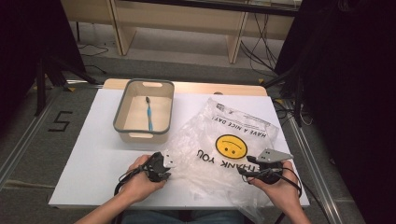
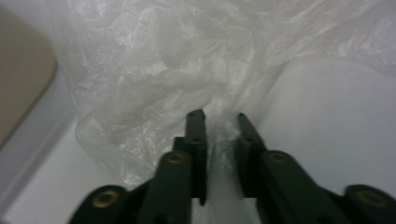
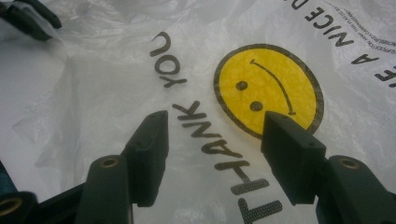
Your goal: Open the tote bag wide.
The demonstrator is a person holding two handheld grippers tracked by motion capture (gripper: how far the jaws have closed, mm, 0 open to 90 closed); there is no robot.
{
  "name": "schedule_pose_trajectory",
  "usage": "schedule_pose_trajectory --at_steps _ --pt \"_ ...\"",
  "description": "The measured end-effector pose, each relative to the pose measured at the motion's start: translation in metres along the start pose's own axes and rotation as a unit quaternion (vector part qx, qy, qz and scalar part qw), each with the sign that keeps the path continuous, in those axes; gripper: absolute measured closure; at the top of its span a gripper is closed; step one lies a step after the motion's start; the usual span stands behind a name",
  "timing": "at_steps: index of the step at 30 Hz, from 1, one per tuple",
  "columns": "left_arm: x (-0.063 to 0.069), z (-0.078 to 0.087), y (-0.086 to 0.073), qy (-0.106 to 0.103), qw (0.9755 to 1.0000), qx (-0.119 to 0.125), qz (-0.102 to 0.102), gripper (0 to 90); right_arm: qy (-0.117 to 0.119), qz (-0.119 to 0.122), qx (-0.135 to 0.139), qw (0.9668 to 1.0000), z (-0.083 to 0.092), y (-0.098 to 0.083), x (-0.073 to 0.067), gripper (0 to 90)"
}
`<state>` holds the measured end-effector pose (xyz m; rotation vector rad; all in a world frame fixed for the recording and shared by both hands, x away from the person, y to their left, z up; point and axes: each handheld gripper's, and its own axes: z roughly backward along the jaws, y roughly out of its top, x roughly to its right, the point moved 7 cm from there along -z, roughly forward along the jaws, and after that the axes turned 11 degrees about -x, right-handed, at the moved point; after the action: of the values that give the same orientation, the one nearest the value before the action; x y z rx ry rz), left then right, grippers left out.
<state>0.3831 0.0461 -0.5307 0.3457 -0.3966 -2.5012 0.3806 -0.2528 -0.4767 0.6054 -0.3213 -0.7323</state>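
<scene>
Clear plastic bag [image 1: 224, 140] lies crumpled on the white surface [image 1: 93, 154], right of centre, printed w/ a yellow smiley [image 1: 230, 146], "THANK YOU" and "HAVE A NICE DAY" – print reads upside down from the person's side. Bag's near edge reaches the front of the surface, between both hands.

Left claw [image 1: 164, 169] sits at the bag's near-left edge, held in the left hand [image 1: 140, 179]. In the left gripper view the jaws stand nearly together w/ a thin fold of the bag's film [image 2: 223, 135] pinched between them, so the left claw [image 2: 219, 126] is clenched on the bag. Rest of the bag bunches up ahead of it; a beige wall of the bin [image 2: 21, 88] shows at that view's left.

Right claw [image 1: 252, 172] is at the bag's near-right part, in the right hand [image 1: 278, 186], grey plate on top. In the right gripper view its jaws stand wide apart, released – right claw [image 3: 212, 135] hovers over the "THANK" lettering, pads not pressing on the film as far as I can tell. Left claw shows far off at that view's top-left corner, holding film.

Behind-left of the bag: a beige bin [image 1: 122, 127] w/ grey rim, just beside the bag's left edge. Inside it a blue toothbrush [image 1: 149, 114] lies lengthwise, bristle end away from the person.
</scene>
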Motion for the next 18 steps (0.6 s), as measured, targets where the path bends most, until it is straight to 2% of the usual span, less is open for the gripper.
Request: schedule_pose_trajectory --at_steps 2,3,5,7,8,9,11,13,14,15,18 --pt "-0.001 -0.001 0.006 -0.014 0.9994 0.014 0.028 87.4 0.000 0.000 -0.001 1.0000 -0.001 -0.001 0.001 42.7" --pt "-0.001 -0.001 0.006 -0.014 0.9994 0.014 0.028 88.2 0.001 0.000 -0.002 1.0000 -0.001 -0.001 0.001 42.7" --pt "-0.006 0.000 0.017 -0.001 0.9983 0.035 0.047 88.7 0.006 0.002 -0.004 1.0000 -0.002 -0.001 0.000 42.6" --pt "-0.009 0.002 0.021 0.005 0.9979 0.040 0.050 88.8 0.011 0.006 -0.004 0.9999 -0.004 0.000 -0.001 42.5" --pt "-0.014 0.004 0.029 0.019 0.9964 0.056 0.060 88.8 0.016 0.010 -0.004 0.9998 -0.005 0.002 -0.004 42.2" --pt "-0.016 0.005 0.033 0.023 0.9955 0.064 0.066 88.8 0.021 0.012 -0.005 0.9997 -0.005 0.003 -0.006 41.8" --pt "-0.021 0.005 0.038 0.035 0.9947 0.068 0.069 88.7 0.032 0.020 -0.002 0.9993 -0.007 0.008 -0.011 40.0" --pt "-0.023 0.005 0.040 0.036 0.9941 0.071 0.074 88.5 0.039 0.026 0.000 0.9989 -0.007 0.012 -0.014 39.3" --pt "-0.026 0.003 0.042 0.038 0.9938 0.072 0.075 88.4 0.056 0.036 0.004 0.9978 -0.009 0.020 -0.023 37.5" --pt "-0.026 0.003 0.042 0.038 0.9938 0.072 0.075 88.3 0.060 0.041 0.003 0.9974 -0.011 0.023 -0.026 36.2" --pt "-0.029 0.003 0.042 0.043 0.9928 0.076 0.081 88.3 0.070 0.055 -0.016 0.9959 -0.023 0.029 -0.036 34.1"
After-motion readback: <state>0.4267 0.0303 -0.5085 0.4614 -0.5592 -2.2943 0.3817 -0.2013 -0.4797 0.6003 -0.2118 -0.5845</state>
